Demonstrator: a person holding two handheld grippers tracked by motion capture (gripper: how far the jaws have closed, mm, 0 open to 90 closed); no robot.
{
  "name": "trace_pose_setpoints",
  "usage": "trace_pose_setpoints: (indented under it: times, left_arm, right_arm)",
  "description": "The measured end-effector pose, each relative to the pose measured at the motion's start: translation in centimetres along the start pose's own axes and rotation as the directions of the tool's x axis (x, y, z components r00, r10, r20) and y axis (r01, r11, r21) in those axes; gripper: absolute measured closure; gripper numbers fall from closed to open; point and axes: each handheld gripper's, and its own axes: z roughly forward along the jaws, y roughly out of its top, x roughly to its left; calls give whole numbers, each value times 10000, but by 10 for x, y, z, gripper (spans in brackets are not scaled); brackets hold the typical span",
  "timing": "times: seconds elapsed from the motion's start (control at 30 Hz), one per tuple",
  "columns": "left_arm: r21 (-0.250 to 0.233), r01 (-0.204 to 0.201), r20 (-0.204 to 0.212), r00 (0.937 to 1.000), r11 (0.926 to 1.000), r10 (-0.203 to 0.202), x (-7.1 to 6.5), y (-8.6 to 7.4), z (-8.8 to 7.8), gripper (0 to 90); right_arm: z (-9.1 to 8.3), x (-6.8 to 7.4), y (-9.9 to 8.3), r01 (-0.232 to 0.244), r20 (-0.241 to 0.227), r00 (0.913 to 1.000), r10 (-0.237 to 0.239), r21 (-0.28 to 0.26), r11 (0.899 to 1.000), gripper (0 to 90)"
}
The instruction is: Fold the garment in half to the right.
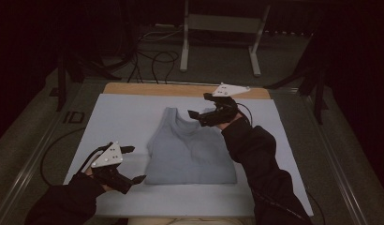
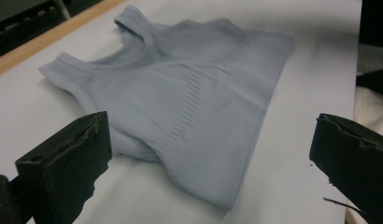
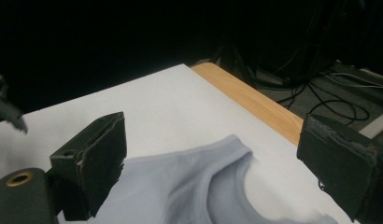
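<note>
A pale blue sleeveless top [image 1: 190, 150] lies flat on the white table sheet [image 1: 124, 117], neck toward the far edge and hem toward me. My left gripper [image 1: 136, 163] hovers open just left of the hem's near left corner. In the left gripper view the left gripper [image 2: 208, 144] has its jaws wide apart with the top [image 2: 180, 93] beyond them, untouched. My right gripper [image 1: 199, 105] is open above the top's far right shoulder strap. In the right gripper view the right gripper [image 3: 217, 154] frames the neckline of the top [image 3: 180, 186], holding nothing.
A wooden strip [image 1: 157, 89] runs along the table's far edge. Behind it on the floor are black cables [image 1: 155, 58] and a grey metal stand [image 1: 218, 23]. Metal rails [image 1: 35, 154] flank the table. Dark surroundings.
</note>
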Motion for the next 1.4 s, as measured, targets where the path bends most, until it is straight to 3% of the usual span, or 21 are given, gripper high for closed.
trace_pose_setpoints:
  times: [0.03,0.33,0.53,0.7,0.77,1.03,1.4]
  left_arm:
    - [0,0,0,10000,10000,0,0,0,0,0]
    - [298,-316,548,9980,9991,300,-3,-6,12,0]
    - [550,-372,649,9973,9978,336,-4,-10,20,0]
    - [817,-438,849,9957,9957,369,-6,-13,28,1]
    - [934,-426,903,9953,9947,341,-6,-15,32,1]
    - [1277,-366,992,9948,9911,239,-6,-25,40,3]
    - [2153,-307,1007,9949,9761,91,-6,-37,53,44]
  right_arm:
    - [0,0,0,0,0,10000,0,0,10000,83]
    - [57,-7,-4,-169,-160,9997,179,624,9979,83]
    - [87,-12,-9,-283,-41,9996,289,1013,9944,84]
    - [101,-14,-11,-273,45,9996,269,1343,9906,87]
    - [117,-16,-13,-392,64,9992,387,1602,9863,100]
    - [145,-19,-18,-561,72,9984,558,2093,9762,102]
    - [187,-25,-30,-1097,357,9940,1038,2892,9510,137]
